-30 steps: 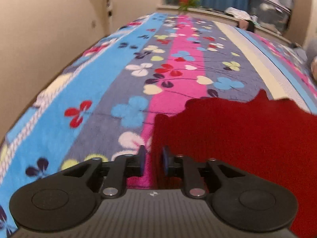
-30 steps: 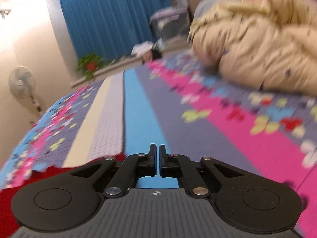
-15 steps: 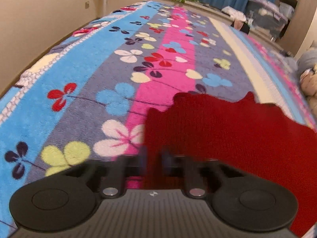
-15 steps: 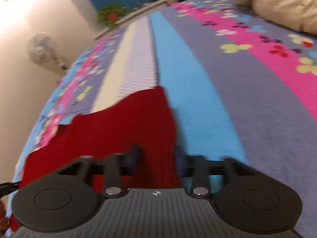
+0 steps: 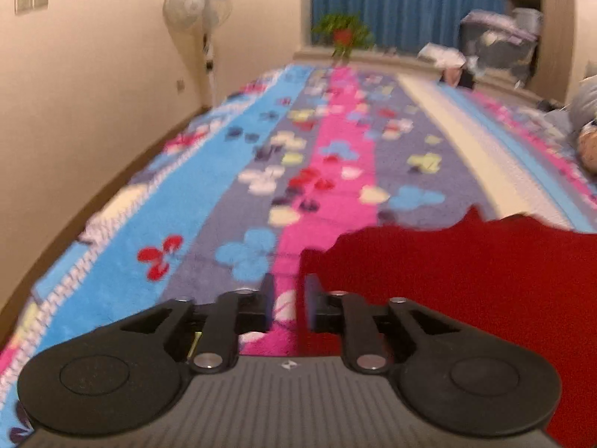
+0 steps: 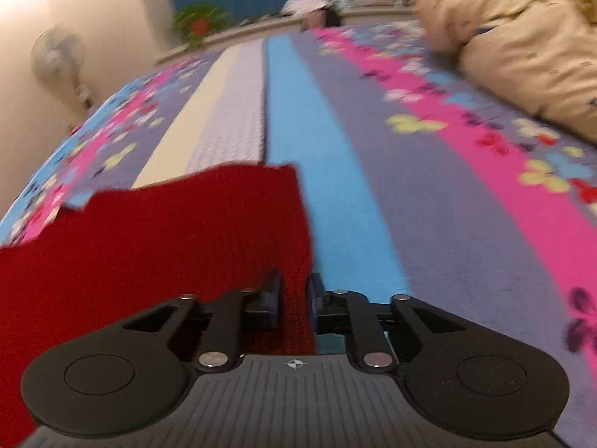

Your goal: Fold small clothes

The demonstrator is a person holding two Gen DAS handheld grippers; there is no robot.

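Across the bed [image 5: 231, 171], the striped flower-print blanket fills both views, and the red garment [image 5: 466, 280] lies flat on it at the near end. Half a second ago both cameras looked steeply down at blanket and cloth; the left view has since lifted, so the standing fan [image 5: 197, 7], the blue curtain [image 5: 403, 3] and the potted plant [image 5: 343, 33] show again. A crumpled cream quilt [image 6: 522, 48] sits at the far right of the right view.

The left claw [image 5: 287, 306] stands at the garment's left edge. Its jaws are narrow and opening; pink blanket shows in the gap, with the red edge against the right-hand finger, not pinched.

The right claw [image 6: 294, 306] straddles the garment's right edge. Its jaws are also narrow and opening; red knit fills the gap, a little wider than half a second ago.
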